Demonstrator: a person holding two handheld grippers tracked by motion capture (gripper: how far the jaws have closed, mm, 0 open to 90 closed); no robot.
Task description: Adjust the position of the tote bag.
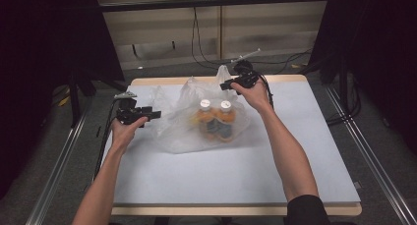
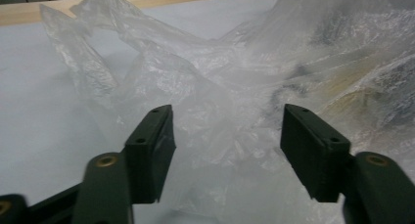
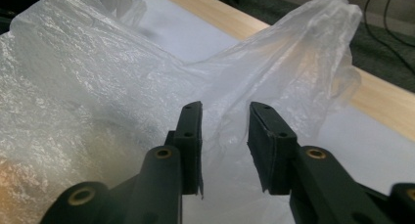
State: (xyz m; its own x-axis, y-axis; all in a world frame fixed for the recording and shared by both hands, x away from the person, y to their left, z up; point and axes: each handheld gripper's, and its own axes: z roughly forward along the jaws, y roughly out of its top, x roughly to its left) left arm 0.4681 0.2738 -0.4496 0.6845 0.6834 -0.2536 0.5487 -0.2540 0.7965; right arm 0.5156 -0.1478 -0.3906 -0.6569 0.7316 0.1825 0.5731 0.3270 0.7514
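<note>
A clear, crinkled plastic bag lies in the middle of the table with two orange bottles with white caps inside it. My left gripper is at the bag's left side and points at it. Its jaws stand wide apart, with loose folds of the bag in front of and between them, untouched by the pads. My right gripper is at the bag's far top, by a raised handle. Its jaws leave a narrow gap, with thin plastic in it and the pads not pressing.
The table top is pale blue-grey with a wooden rim. Black cables run over the floor behind the table. Dark stands flank it left and right, and metal rails lie along the floor.
</note>
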